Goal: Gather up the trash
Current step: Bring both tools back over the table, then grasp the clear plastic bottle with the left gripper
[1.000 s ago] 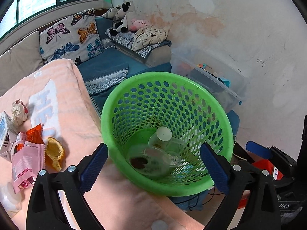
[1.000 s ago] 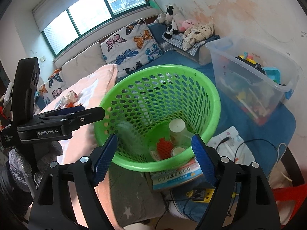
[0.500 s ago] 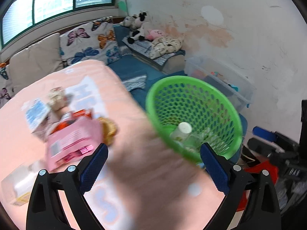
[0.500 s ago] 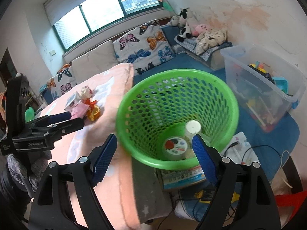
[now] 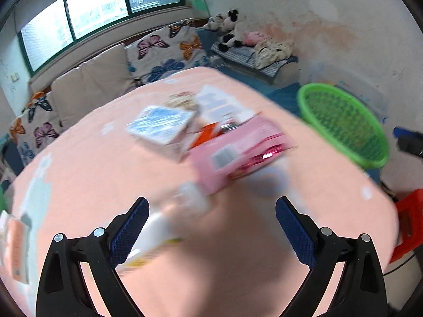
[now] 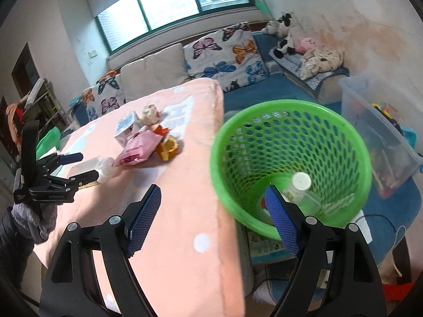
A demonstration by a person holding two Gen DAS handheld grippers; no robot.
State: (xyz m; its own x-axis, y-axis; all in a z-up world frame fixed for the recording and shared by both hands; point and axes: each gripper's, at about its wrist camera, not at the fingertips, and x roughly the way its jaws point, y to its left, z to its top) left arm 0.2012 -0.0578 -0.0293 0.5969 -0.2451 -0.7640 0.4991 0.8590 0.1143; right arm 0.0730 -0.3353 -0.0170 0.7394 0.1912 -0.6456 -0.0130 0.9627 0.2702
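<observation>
Green perforated basket [image 6: 290,142], pink wrapper [image 6: 138,149], peach tablecloth [image 6: 185,237], butterfly-print cushions [image 6: 224,52], blue-padded black hand-held gripper [image 6: 211,211].

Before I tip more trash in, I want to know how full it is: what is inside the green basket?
The green basket holds a clear bottle with a white cap, lying at the bottom. The right tongs cover part of the bottom.

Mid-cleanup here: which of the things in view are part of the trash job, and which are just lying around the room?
Job:
green basket
pink wrapper
small carton
orange peel
crumpled wrapper
white bottle

Lying about:
butterfly cushions
plush toys
clear storage bin
</observation>
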